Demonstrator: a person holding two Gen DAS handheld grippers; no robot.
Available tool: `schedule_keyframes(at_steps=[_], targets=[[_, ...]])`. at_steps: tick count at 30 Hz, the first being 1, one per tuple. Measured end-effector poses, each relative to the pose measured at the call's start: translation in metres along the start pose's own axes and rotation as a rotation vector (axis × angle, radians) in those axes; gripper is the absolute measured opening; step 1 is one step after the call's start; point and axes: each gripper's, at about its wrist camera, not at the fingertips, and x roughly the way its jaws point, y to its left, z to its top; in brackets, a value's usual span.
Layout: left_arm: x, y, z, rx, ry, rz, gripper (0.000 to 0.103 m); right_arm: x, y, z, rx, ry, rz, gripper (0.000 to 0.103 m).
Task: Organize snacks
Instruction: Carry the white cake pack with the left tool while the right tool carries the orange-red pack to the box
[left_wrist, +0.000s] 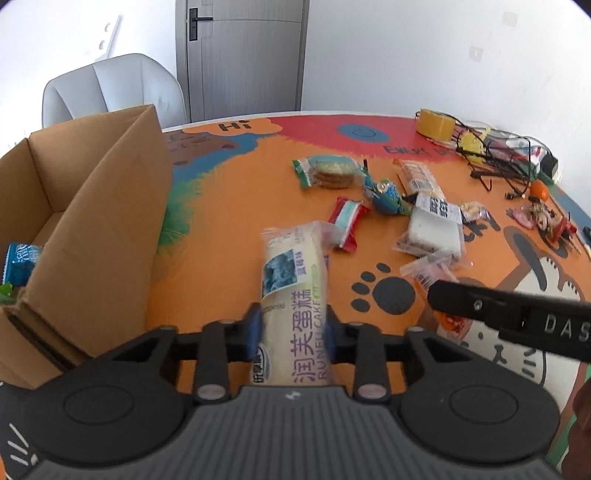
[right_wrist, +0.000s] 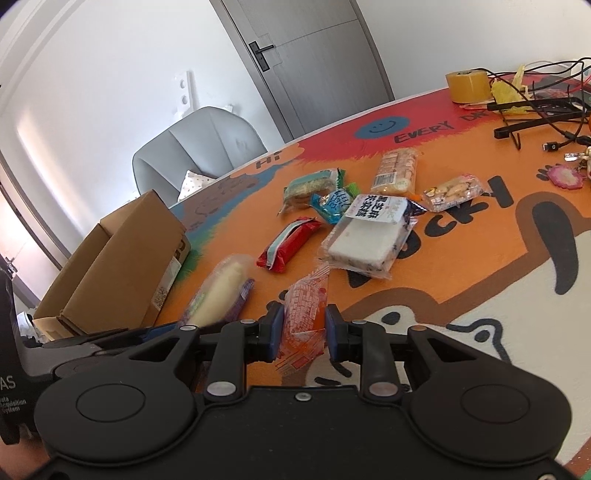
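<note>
Cartoon-printed orange tabletop (left_wrist: 236, 206) (snack-strewn), grey door (left_wrist: 240, 55) behind.

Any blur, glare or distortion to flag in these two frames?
Left wrist: strong fisheye bending; cake packet slightly motion-blurred at its far end. Right wrist: same packet smeared, orange packet sharp, daylight washing out the wall.

1. The cardboard box (left_wrist: 92, 206) is brown paper board, dull and a bit rough.
2. The cake pack (left_wrist: 295, 280) has a thin, shiny plastic wrap.
3. The orange snack pack (right_wrist: 304, 314) is crinkly, shiny plastic too.
4. The left gripper (left_wrist: 293, 325) is dull black plastic with blue pads.
5. The tablecloth (left_wrist: 229, 206) looks smooth, with painted pictures.
6. The tape roll (left_wrist: 436, 123) is shiny yellow.
</note>
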Motion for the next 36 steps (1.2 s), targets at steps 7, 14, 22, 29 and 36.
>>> schedule_keyframes(at_steps=[7,14,22,29,36], targets=[[-0.02,0.004,0.005,-0.01,-0.051,-0.009,0.027,-0.006,0.012,0.004,-0.017,-0.018,0.025,0.026],[-0.058,0.008,0.018,-0.003,-0.132,-0.027,0.027,-0.015,0.034,0.013,-0.04,-0.056,0.053,0.026],[-0.085,0.022,0.032,-0.031,-0.192,-0.009,0.027,-0.022,0.059,0.025,-0.072,-0.092,0.08,0.026],[-0.106,0.036,0.043,-0.041,-0.243,0.009,0.027,-0.023,0.08,0.035,-0.092,-0.12,0.12,0.026],[-0.118,0.057,0.049,-0.062,-0.27,0.048,0.027,-0.016,0.103,0.04,-0.117,-0.121,0.157,0.026]])
